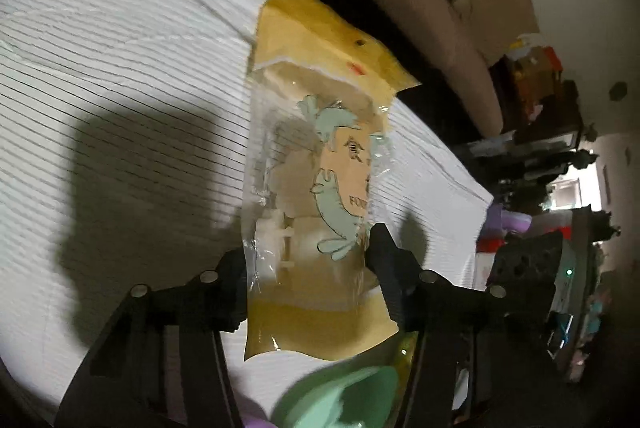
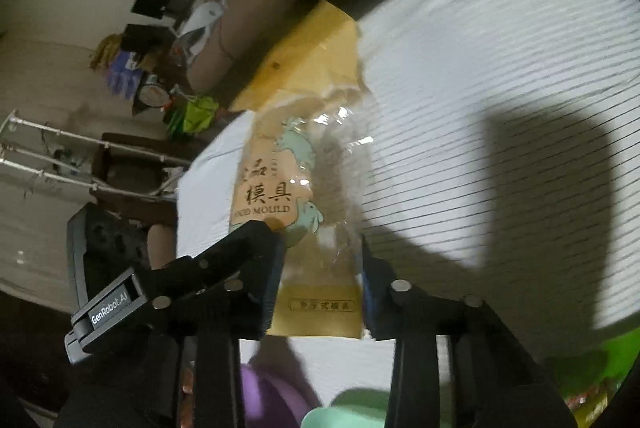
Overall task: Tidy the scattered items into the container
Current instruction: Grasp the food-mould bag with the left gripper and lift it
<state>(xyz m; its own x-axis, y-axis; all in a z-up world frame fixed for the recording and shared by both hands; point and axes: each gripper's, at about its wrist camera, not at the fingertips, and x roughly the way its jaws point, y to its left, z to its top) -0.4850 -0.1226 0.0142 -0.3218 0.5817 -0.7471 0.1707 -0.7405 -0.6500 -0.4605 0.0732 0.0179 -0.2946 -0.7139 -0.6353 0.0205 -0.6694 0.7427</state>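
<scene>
Two grippers (image 1: 306, 260) (image 2: 320, 268) clamp one mould packet (image 1: 316, 164).

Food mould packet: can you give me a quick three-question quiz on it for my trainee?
1. True or false: the food mould packet sits between the fingers of the left gripper.
2. What lies behind the packet? A: white striped cloth. B: bare wood. C: green tiles.
3. Fill in: in the right wrist view, the English print on the packet reads "FOOD ____".
Key: 1 true; 2 A; 3 MOULD.
</scene>
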